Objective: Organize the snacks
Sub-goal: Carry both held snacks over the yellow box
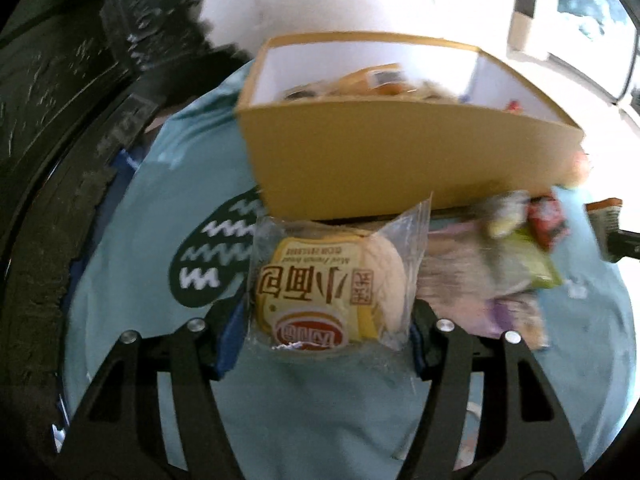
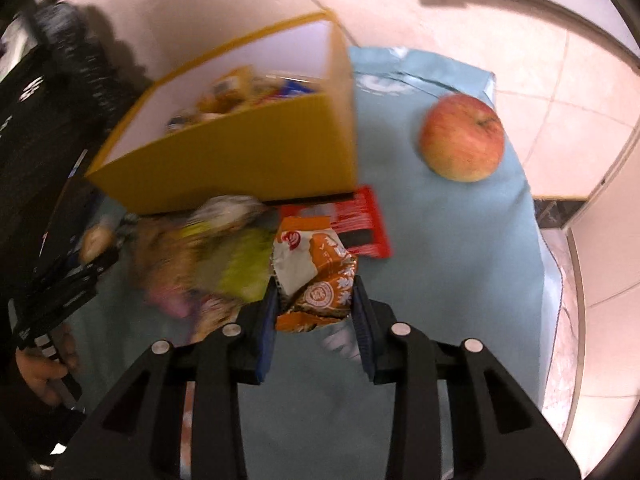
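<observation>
A yellow cardboard box [image 1: 400, 160] with several snacks inside stands on a light blue cloth [image 1: 132, 240]; it also shows in the right wrist view [image 2: 240, 160]. My left gripper [image 1: 326, 320] is shut on a clear-wrapped small bread bun [image 1: 328, 284], held in front of the box. My right gripper [image 2: 316, 300] is shut on an orange and white snack packet [image 2: 316, 272], held above the snack pile. A blurred heap of loose snacks [image 2: 216, 264] lies before the box, with a red packet [image 2: 360, 220] beside it.
A red-yellow apple [image 2: 462, 138] lies on the cloth right of the box. A dark furry surface [image 1: 60, 120] rises at the left. Pale tiled floor [image 2: 580, 120] surrounds the cloth. The left gripper body [image 2: 60, 292] shows at the right wrist view's left edge.
</observation>
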`<state>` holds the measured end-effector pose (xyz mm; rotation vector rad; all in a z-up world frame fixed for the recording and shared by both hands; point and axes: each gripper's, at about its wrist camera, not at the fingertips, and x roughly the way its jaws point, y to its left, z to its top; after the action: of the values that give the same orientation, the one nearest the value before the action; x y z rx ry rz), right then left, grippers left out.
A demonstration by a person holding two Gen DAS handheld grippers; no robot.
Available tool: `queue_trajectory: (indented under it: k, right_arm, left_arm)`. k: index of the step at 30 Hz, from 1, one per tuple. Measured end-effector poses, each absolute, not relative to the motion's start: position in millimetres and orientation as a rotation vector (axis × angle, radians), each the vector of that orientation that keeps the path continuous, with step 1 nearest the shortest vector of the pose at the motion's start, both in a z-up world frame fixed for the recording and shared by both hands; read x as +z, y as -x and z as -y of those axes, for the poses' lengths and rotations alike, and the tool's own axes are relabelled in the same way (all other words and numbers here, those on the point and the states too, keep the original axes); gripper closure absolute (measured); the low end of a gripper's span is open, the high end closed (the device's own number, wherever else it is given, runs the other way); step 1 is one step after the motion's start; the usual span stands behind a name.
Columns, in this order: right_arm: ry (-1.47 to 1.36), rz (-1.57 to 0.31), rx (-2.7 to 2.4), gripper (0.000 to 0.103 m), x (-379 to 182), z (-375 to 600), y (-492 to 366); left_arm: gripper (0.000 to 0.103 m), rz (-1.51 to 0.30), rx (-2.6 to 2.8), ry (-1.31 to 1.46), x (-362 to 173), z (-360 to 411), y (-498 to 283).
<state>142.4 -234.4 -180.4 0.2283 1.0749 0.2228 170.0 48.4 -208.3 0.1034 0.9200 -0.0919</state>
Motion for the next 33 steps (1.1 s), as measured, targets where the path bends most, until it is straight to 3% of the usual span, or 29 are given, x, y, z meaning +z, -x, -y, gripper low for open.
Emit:
queue_trajectory:
  k: [17, 33]
  right_arm:
    - [-0.142, -0.87, 0.281, 0.068, -75, 188, -132]
    - [-0.115, -0.792, 0.278, 0.068, -32, 179, -150]
  left_arm:
    - [0.037, -0.824, -0.123, -0.09, -97, 13, -150]
    - [0.037, -0.754, -0.123, -0.052, -60, 8, -163]
